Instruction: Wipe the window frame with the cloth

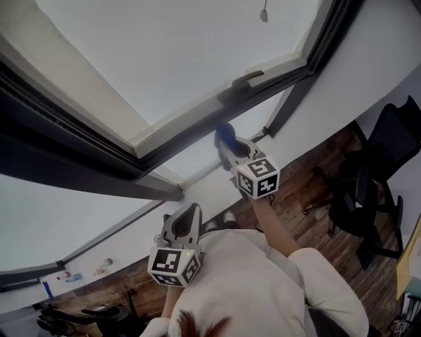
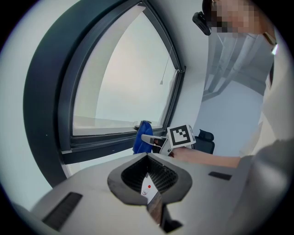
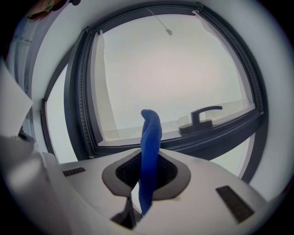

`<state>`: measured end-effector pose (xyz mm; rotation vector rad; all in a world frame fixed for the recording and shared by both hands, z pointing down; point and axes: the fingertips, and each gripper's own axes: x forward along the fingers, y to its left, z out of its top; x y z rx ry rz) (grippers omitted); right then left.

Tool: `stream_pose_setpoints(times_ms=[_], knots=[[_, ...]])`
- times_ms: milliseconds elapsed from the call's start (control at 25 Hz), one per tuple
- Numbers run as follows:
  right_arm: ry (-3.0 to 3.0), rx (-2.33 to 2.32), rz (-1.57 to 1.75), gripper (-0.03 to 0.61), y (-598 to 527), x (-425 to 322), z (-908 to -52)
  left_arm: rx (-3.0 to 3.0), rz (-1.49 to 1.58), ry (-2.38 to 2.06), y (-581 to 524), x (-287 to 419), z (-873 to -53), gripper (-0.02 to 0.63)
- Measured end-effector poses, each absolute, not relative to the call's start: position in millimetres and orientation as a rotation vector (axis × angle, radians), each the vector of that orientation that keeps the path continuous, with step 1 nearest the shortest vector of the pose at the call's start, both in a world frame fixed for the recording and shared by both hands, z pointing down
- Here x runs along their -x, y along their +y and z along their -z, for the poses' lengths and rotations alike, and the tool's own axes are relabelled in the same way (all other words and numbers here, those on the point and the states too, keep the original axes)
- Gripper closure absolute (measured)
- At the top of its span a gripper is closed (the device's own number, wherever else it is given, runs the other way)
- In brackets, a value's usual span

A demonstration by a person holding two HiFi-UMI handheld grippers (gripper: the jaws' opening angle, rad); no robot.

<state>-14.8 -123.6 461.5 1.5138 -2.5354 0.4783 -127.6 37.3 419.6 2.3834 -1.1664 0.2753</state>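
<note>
In the head view my right gripper (image 1: pixel 225 139) is raised to the dark window frame (image 1: pixel 197 135), just below its lower rail. It is shut on a blue cloth (image 1: pixel 225 132). In the right gripper view the cloth (image 3: pixel 149 156) stands up twisted from between the jaws, in front of the frame's bottom rail (image 3: pixel 138 149). My left gripper (image 1: pixel 187 218) hangs lower and to the left, away from the frame, its jaws shut with nothing in them. The left gripper view shows its own shut gripper (image 2: pixel 148 158), the right gripper (image 2: pixel 148 137) and the cloth (image 2: pixel 143 139) at the frame (image 2: pixel 105 142).
A black window handle (image 1: pixel 247 78) sits on the rail right of the cloth, also visible from the right gripper (image 3: pixel 205 116). A blind cord's pull (image 1: pixel 264 13) hangs before the glass. A black office chair (image 1: pixel 371 191) stands on the wooden floor at right, exercise equipment (image 1: pixel 79 317) at bottom left.
</note>
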Motion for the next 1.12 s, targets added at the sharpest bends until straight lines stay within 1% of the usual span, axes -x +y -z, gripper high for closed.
stream_pose_setpoints(times_ms=[360,640,840,1120], knots=[[-2.648,-1.154,-0.314,0.532,-97.0,151.6,-453.6,-2.268,-0.239,-1.339,70.5,206.9,-419.4,0.604],[-2.683,-0.983,-0.259,0.532,-89.1,228.6,-465.6,-2.125,-0.187,-1.546,99.5,277.7,-423.8,0.604],[-2.616,-0.954,-0.229,0.532,-90.2,255.2,-483.2,-2.061,-0.149,-1.645,115.2,313.8,-420.7,0.605],[-2.511,-1.007,-0.195,0.532,-98.6,252.3,-504.9,-2.039,-0.133,-1.662,122.9,332.0,-421.7,0.604]])
